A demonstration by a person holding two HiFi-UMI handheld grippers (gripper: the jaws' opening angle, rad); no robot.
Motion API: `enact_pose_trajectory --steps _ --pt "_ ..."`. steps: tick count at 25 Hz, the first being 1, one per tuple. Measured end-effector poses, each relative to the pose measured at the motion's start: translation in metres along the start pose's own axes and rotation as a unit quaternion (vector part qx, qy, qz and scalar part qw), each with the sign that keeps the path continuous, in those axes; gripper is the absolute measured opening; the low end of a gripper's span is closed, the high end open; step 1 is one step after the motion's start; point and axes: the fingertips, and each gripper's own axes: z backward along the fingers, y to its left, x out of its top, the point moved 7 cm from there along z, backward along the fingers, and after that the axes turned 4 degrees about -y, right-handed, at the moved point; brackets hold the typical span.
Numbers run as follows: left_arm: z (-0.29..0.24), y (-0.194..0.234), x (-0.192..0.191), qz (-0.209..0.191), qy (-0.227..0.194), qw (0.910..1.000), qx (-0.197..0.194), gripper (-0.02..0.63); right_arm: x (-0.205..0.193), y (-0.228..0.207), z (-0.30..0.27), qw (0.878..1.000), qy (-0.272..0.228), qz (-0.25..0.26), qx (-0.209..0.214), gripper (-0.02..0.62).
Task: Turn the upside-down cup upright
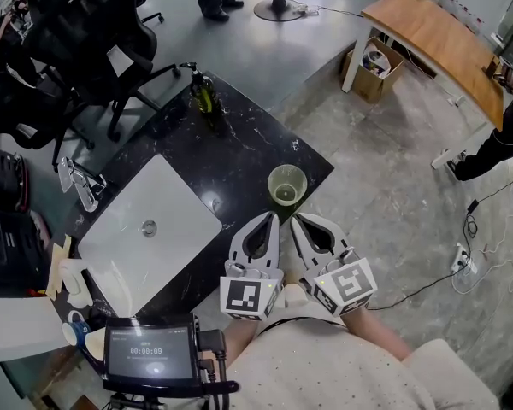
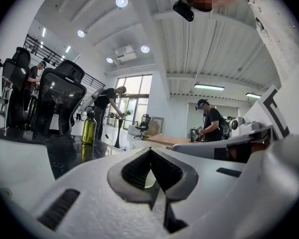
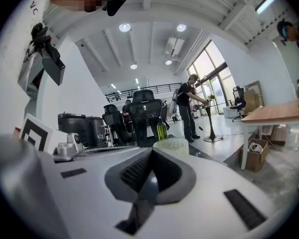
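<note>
A pale green translucent cup [image 1: 287,184] stands upright, mouth up, on the black marble table [image 1: 239,156] near its front corner. Both grippers hover side by side just short of it, at the table's near edge. My left gripper [image 1: 274,218] is shut with nothing between its jaws. My right gripper [image 1: 296,219] is also shut and empty, and is apart from the cup. In the left gripper view the cup [image 2: 143,144] peeks up behind the closed tips of the left gripper [image 2: 150,151]. In the right gripper view the cup [image 3: 172,144] rises just beyond the right gripper [image 3: 152,150].
A green bottle [image 1: 203,92] stands at the table's far edge. A white basin [image 1: 145,229] with a faucet [image 1: 79,182] takes up the left side. Black office chairs [image 1: 85,32] stand behind. A wooden desk [image 1: 436,32], a cardboard box [image 1: 374,62] and floor cables [image 1: 474,254] lie to the right.
</note>
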Motion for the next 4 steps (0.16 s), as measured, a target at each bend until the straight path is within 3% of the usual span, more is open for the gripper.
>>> enact_pose_trajectory --steps 4 --pt "0.0000 0.0014 -0.0002 0.000 -0.004 1.0000 -0.001 0.005 0.0008 -0.0003 -0.0017 1.000 0.000 0.000 -0.001 0.006"
